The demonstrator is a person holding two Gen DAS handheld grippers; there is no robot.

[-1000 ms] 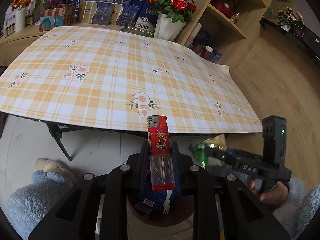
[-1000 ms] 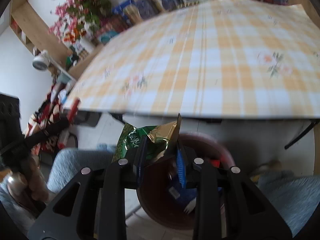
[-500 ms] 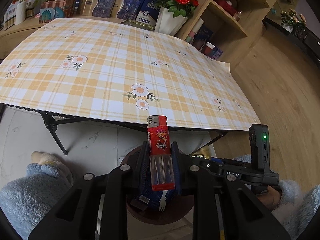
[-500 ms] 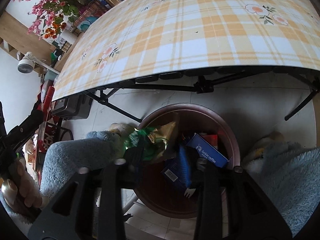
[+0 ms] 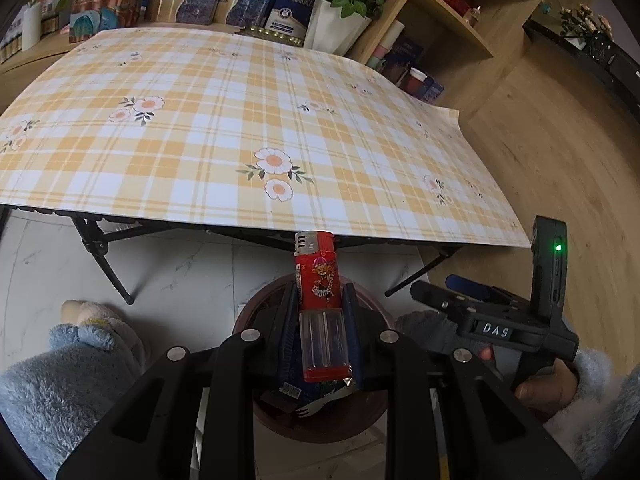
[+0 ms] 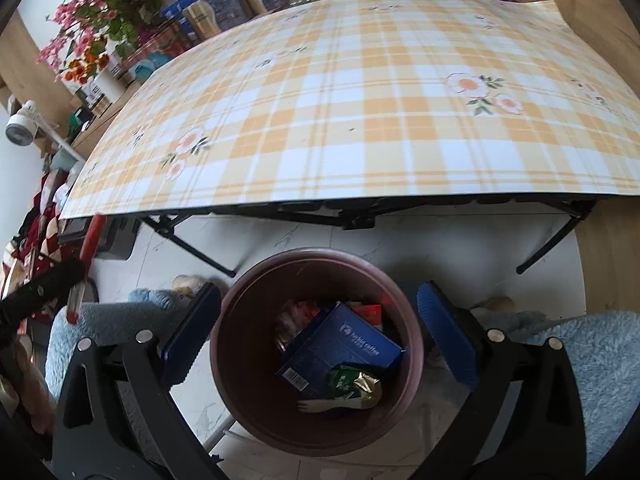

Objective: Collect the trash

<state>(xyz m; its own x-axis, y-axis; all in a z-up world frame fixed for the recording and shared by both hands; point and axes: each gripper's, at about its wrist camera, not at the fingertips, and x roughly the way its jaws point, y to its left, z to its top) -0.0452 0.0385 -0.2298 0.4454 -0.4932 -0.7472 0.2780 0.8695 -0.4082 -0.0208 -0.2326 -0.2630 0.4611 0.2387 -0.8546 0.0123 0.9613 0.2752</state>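
A red lighter point(image 5: 318, 300) with a clear lower half stands upright between the pads of my left gripper point(image 5: 320, 312), which is shut on it above the brown bin point(image 5: 248, 312). My right gripper point(image 6: 320, 328) hovers over the same bin point(image 6: 236, 340); its jaws are opening wide and hold nothing. A green and gold wrapper point(image 6: 352, 386) lies inside the bin on a blue box point(image 6: 344, 348), beside a white plastic fork point(image 6: 316, 405). In the left wrist view the right gripper point(image 5: 452, 292) shows at the right, held by a hand.
A folding table with an orange plaid cloth point(image 5: 240, 128) overhangs the bin; its black legs point(image 5: 104, 264) stand on the white floor. Fluffy blue sleeves and slippers point(image 6: 580, 352) flank the bin. Shelves, boxes and flower pots point(image 5: 336, 12) line the far side.
My right gripper has tipped down over the bin and opened; the green wrapper left its fingers and dropped into the bin. The left gripper keeps hold of the lighter in the same place.
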